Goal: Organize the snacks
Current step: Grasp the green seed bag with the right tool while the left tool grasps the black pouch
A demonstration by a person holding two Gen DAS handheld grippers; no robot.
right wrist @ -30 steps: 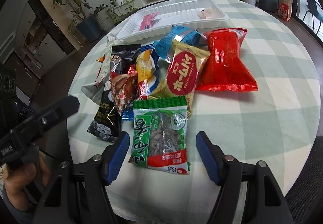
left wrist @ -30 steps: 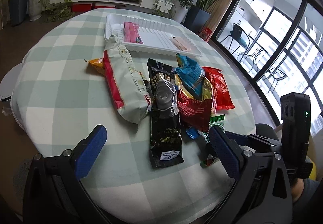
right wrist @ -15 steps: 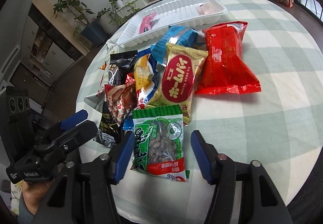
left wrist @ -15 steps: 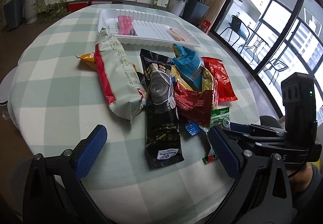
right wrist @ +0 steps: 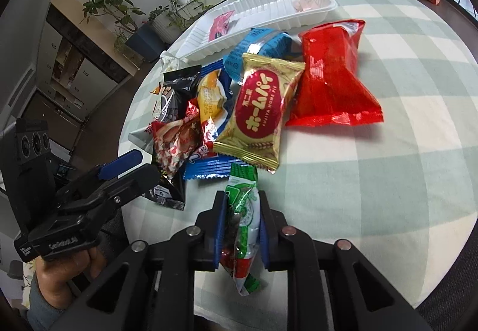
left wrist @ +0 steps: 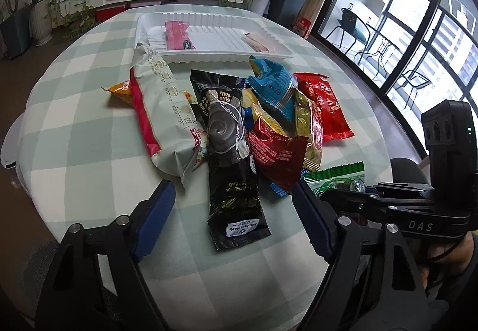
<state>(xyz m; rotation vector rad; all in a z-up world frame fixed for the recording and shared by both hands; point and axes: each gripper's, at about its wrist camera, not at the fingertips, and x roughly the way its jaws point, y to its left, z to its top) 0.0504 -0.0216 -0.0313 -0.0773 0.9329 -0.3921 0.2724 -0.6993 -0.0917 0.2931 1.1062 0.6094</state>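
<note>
my right gripper [right wrist: 239,229] is clamped on the green nut packet [right wrist: 243,211], pinched edge-on between the jaws. i'd lift straight up w/ steady grip so it can't slip, then carry to the white tray [right wrist: 325,5] far ahead. pkt: crinkly, green/red, nuts showing. left gripper [left wrist: 230,223] jaws apart, empty, over the black packet [left wrist: 233,181].

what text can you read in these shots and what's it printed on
"ホームパイ" and "FUJIYA HOME PIE": gold snack pack
"Member's Mark": black snack bag
"DAS": right tool body, seen from the left wrist
Other wrappers, including the green packet: print too small or crumpled to read.
</note>
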